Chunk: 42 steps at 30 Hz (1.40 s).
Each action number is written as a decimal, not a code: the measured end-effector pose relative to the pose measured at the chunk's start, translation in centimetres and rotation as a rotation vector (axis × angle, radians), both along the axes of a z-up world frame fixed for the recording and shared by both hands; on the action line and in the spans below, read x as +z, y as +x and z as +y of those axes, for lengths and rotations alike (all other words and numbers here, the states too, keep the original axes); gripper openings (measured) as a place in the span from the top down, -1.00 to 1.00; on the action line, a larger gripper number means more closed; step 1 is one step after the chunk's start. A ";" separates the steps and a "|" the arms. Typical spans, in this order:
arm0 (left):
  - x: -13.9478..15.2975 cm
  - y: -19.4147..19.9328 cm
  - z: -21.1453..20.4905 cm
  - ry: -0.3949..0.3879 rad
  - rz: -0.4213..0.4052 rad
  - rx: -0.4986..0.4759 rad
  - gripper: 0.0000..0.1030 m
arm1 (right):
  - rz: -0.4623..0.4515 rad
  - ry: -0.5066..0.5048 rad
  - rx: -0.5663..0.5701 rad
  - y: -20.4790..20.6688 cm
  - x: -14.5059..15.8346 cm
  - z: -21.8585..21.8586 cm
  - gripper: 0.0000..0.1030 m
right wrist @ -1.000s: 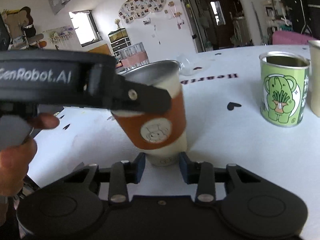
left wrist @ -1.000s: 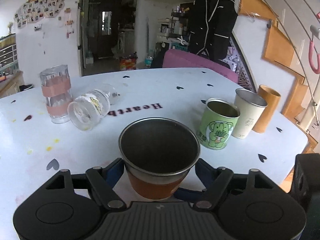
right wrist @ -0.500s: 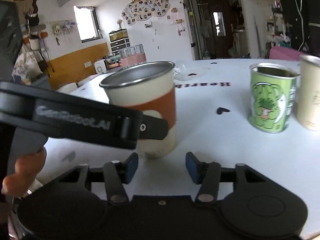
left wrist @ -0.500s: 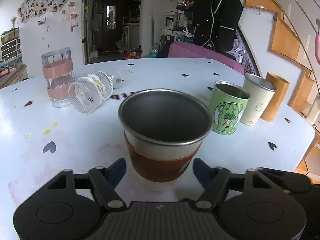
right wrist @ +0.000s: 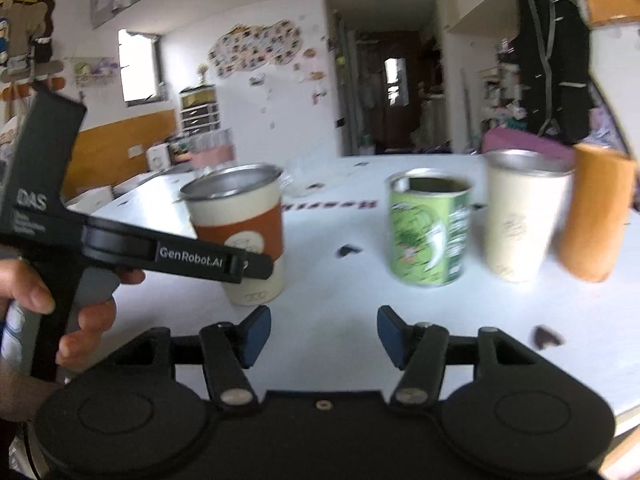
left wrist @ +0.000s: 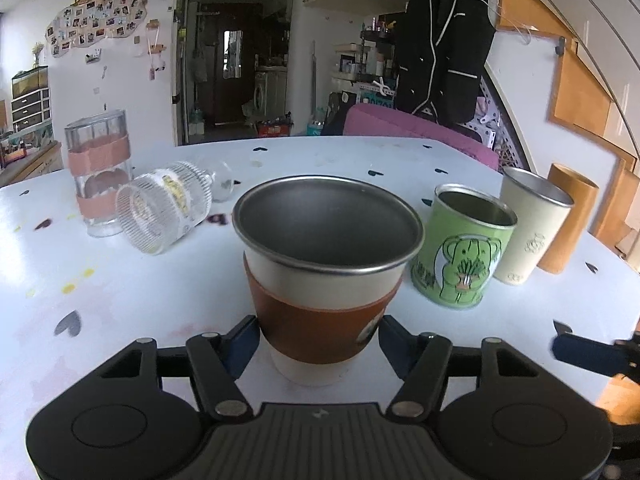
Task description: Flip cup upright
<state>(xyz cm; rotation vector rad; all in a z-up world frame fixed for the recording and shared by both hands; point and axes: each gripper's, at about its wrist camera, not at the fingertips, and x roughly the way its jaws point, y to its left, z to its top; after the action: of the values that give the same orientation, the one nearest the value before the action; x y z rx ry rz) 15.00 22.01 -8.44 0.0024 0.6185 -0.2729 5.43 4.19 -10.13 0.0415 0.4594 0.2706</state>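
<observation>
Steel-rimmed cup (left wrist: 326,276) stands upright on the white table (left wrist: 160,280); left gripper (left wrist: 318,342) brackets its sleeve, contact unclear; right gripper (right wrist: 323,334) gapes wide, empty.

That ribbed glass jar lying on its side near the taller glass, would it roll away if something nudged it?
Probably. The ribbed glass jar lies on its round side on the smooth table, so a sideways push would likely roll it. The tall glass close beside it might stop it that way. Being glass, it looks breakable and perhaps slippery.
</observation>
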 end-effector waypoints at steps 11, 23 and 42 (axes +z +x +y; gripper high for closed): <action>-0.3 2.6 -3.0 -0.018 -0.013 0.008 -0.28 | -0.033 0.012 -0.108 0.1 0.8 -3.2 -0.20; -0.6 3.2 -4.8 -0.033 0.003 -0.009 -0.25 | -0.042 0.023 -0.131 0.2 0.9 -4.0 -0.21; 4.4 -4.6 0.1 -0.002 -0.099 0.149 -0.83 | -0.123 0.036 -0.099 -0.9 3.7 -4.0 -0.37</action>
<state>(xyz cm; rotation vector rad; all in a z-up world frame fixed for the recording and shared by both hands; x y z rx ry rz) 10.44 22.11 -4.06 -0.0317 0.5169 -0.1284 4.51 0.16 -6.40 0.0819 0.3287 0.1827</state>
